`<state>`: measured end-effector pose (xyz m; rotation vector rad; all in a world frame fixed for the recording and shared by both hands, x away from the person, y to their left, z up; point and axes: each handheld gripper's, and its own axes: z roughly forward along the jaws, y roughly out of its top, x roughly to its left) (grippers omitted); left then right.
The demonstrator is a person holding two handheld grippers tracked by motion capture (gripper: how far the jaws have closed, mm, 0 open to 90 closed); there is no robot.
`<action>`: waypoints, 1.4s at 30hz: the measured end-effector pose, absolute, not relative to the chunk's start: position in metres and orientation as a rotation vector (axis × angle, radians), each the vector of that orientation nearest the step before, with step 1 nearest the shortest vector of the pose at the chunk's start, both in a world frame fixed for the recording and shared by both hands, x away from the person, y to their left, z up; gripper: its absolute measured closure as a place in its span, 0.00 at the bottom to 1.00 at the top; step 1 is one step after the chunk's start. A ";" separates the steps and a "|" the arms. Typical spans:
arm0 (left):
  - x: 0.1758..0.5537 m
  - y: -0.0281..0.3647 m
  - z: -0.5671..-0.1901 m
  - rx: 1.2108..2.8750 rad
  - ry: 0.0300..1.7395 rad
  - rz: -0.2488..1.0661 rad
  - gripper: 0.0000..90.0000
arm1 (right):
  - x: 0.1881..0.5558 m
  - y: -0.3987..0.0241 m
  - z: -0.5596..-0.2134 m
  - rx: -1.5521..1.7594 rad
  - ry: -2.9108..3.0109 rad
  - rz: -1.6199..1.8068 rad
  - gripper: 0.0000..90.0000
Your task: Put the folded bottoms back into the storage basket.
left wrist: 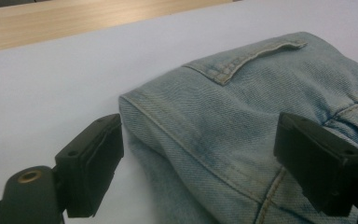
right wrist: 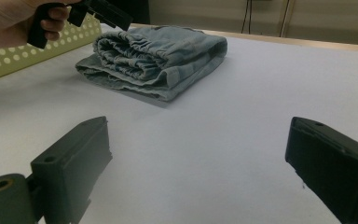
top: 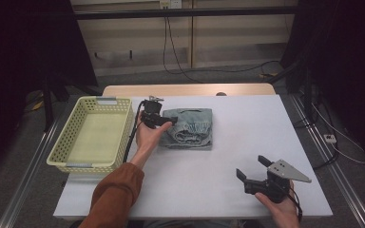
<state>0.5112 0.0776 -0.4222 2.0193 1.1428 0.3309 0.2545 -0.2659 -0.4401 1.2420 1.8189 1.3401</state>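
Note:
Folded light-blue denim jeans (top: 190,128) lie on the white table (top: 247,128), just right of a yellow basket. My left gripper (top: 158,117) stands open at the jeans' left edge. In the left gripper view its jaws straddle the near corner of the jeans (left wrist: 223,140), one jaw over bare table, the other over the cloth. My right gripper (top: 252,167) is open near the table's front right, well apart from the jeans (right wrist: 158,60), with nothing between its jaws. The left gripper (right wrist: 93,11) also appears in the right gripper view, above the jeans' far left edge.
An empty yellow perforated basket (top: 69,137) sits at the table's left side. A wooden strip (top: 185,89) borders the far edge. Cables (top: 335,137) lie on the floor to the right. Dark curtains flank the scene.

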 end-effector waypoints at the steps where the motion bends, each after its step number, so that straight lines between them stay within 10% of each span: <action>1: 0.512 0.076 -0.424 2.024 1.145 0.325 0.18 | 0.254 -0.266 -0.440 1.241 1.820 1.339 0.07; 32: 0.527 0.088 -0.448 2.076 1.364 0.070 0.24 | 0.253 -0.265 -0.441 1.238 1.838 1.332 0.08; 42: 0.524 0.082 -0.446 2.098 1.346 0.017 0.43 | 0.254 -0.265 -0.441 1.233 1.845 1.335 0.08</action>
